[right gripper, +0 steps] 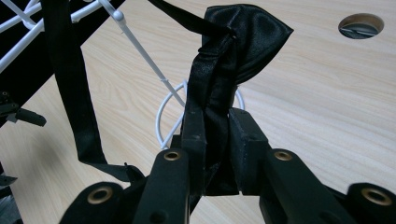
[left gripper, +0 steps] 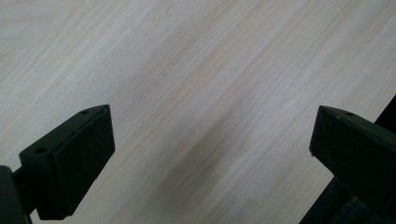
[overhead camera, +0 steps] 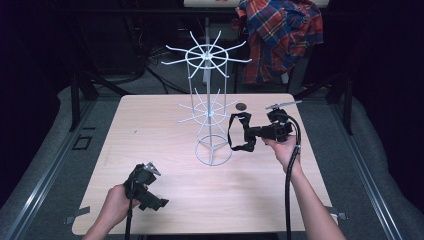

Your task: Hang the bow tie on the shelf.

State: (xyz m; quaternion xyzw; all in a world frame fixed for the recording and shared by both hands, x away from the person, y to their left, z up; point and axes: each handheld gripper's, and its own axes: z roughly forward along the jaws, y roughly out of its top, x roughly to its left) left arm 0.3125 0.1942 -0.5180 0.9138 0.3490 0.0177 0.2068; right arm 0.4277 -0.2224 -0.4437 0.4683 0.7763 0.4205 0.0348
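A white wire rack (overhead camera: 209,107) with spoke arms stands upright at the table's middle back. My right gripper (overhead camera: 248,134) hovers just right of the rack's lower part, shut on a black satin bow tie (overhead camera: 239,132) whose strap hangs in a loop. In the right gripper view the bow tie (right gripper: 224,74) is pinched between the jaws, its strap (right gripper: 70,84) dangling left beside a white rack arm (right gripper: 140,51). My left gripper (overhead camera: 152,202) rests low at the near left of the table. Its fingers (left gripper: 70,163) stand wide apart over bare wood, open.
The light wooden table (overhead camera: 150,150) has a round cable hole (overhead camera: 241,106) behind the rack, seen also as a hole (right gripper: 360,25) in the right gripper view. A plaid shirt (overhead camera: 280,35) hangs beyond the table's far edge. Dark floor and metal rails surround the table.
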